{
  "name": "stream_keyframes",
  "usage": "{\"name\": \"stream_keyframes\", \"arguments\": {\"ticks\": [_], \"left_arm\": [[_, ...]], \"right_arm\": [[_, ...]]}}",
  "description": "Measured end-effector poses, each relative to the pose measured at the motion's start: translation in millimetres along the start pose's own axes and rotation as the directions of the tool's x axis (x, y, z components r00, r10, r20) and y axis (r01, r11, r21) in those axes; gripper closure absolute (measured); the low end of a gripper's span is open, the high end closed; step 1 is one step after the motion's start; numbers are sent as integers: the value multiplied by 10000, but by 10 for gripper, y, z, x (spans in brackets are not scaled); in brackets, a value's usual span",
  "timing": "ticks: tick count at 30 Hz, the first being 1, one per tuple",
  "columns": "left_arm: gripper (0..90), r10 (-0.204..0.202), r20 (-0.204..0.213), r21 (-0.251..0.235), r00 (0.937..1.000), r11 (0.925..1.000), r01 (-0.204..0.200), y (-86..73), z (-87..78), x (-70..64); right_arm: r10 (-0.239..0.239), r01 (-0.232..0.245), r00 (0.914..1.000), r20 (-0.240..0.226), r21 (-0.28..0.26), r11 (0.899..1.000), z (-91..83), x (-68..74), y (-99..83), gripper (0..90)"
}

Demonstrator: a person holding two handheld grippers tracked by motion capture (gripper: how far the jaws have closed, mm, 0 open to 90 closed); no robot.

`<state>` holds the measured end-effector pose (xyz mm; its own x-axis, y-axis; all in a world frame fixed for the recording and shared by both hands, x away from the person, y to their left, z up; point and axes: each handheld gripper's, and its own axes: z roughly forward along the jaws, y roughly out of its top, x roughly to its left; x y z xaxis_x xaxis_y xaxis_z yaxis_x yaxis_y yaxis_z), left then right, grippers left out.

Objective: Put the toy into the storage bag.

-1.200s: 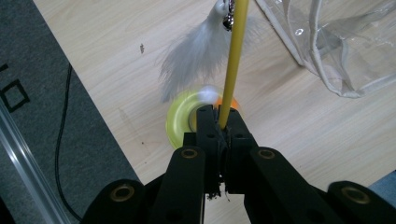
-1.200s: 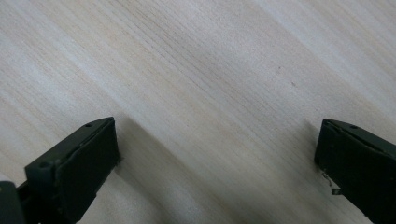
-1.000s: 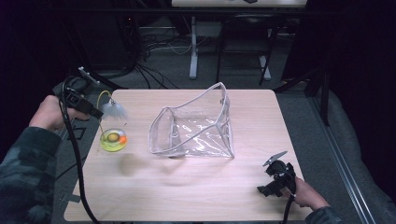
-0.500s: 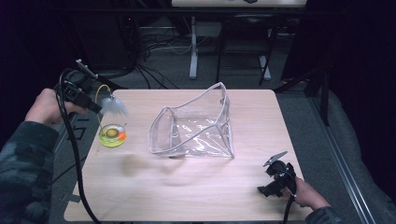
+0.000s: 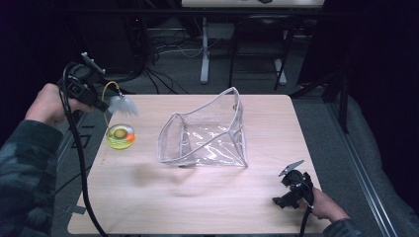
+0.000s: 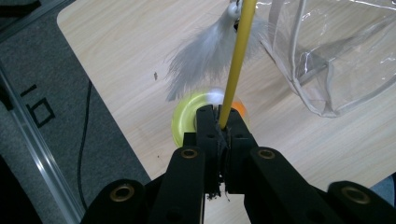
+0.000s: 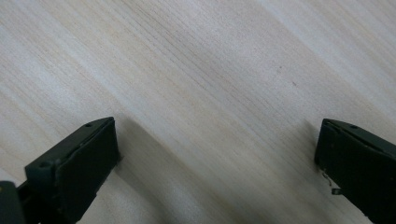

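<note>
Between the closed jaws of the left gripper point(image 6: 218, 123) sits a thin yellow wand point(image 6: 237, 60), a cat toy with a tuft of white feathers point(image 6: 205, 58) at its far end. From the high view the feathers point(image 5: 123, 104) hang in the air above the tabletop's point(image 5: 197, 207) left rear part, just behind a small round yellow-green dish point(image 5: 120, 136) with an orange spot on its rim. The left gripper point(image 5: 101, 104) is held raised off the left edge, with the person's left hand point(image 5: 49, 101) wrapped around its handle, the forearm in a camouflage sleeve point(image 5: 24, 163) rising from the lower left, and the black cable looping down beside it. Near the middle of the tabletop stands a clear plastic pouch point(image 5: 207, 131) with its mouth gaping, well apart from the feathers. At the near right corner the right hand point(image 5: 326, 205) rests low with the right gripper point(image 7: 215, 154) close over bare wood, its jaws spread wide with nothing between them.
</note>
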<state>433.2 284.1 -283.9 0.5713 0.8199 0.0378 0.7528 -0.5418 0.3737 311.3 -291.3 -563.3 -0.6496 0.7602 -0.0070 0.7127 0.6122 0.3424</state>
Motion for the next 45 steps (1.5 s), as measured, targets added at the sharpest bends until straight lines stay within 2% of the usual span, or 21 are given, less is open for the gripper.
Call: {"name": "stream_keyframes", "arguments": {"ticks": [1, 7, 8, 23, 45], "left_arm": [[879, 0, 0, 0, 10000, 10000, 0, 0, 0, 0], [879, 109, -39, -33, 9999, 9999, -109, 50, -68, -27], [879, 227, -61, -13, 9997, 9997, -227, 69, -86, -33], [879, 445, -124, 14, 9989, 9990, -445, 194, -213, -101], [879, 1056, -362, -51, 9937, 9944, -1059, 403, -461, -224]], "right_arm": [[21, -21, 9999, -128, -24, 10000, 7, 1, -1, 0], [12, -12, 10000, -83, -25, 10000, 5, 2, -1, 0], [-63, 63, 10000, -67, 60, 10000, -1, -3, 3, 0], [-74, 75, 9999, -69, 67, 9999, -2, -4, 3, 0], [-24, 24, 10000, -58, -12, 10000, 4, 1, 1, 0]]}}
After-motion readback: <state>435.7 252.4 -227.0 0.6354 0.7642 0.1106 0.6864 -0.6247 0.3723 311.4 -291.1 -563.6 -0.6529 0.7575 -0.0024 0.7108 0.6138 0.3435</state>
